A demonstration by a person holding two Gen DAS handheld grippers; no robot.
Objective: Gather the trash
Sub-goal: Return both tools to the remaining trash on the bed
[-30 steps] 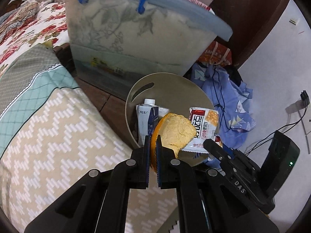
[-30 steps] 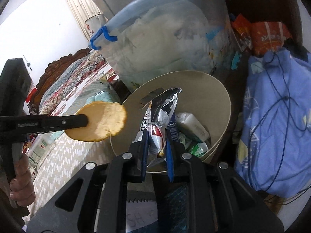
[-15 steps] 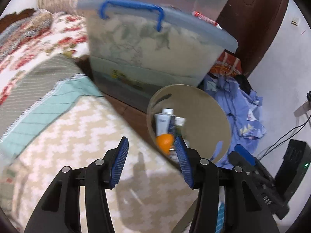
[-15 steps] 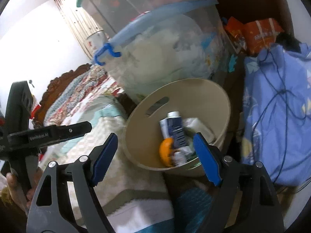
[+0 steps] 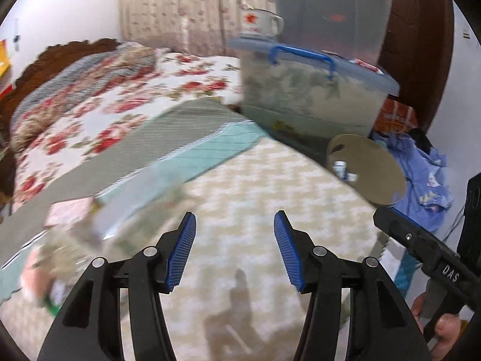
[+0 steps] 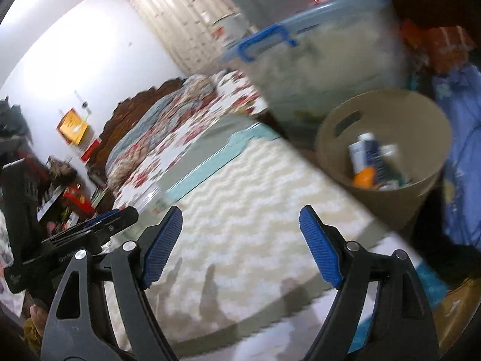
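Observation:
My left gripper hangs over the beige zigzag blanket, its jaws opening with nothing between them. My right gripper is open and empty over the same blanket. The round beige trash bin stands off the bed's edge to the right. Inside it lie a blue and white carton, an orange peel and wrappers. In the left wrist view the bin is farther off at right, with the carton's top showing. Blurred wrappers lie on the bed at lower left.
A clear storage box with a blue handle stands behind the bin, a second tub stacked on it. Blue clothing and cables lie on the floor at right. A floral quilt covers the far bed. A hand holds the right gripper.
Both grippers opened and dropped the orange peel and the snack packet into the bin. Both then drew back and swung left, away from the bin, over the bed.

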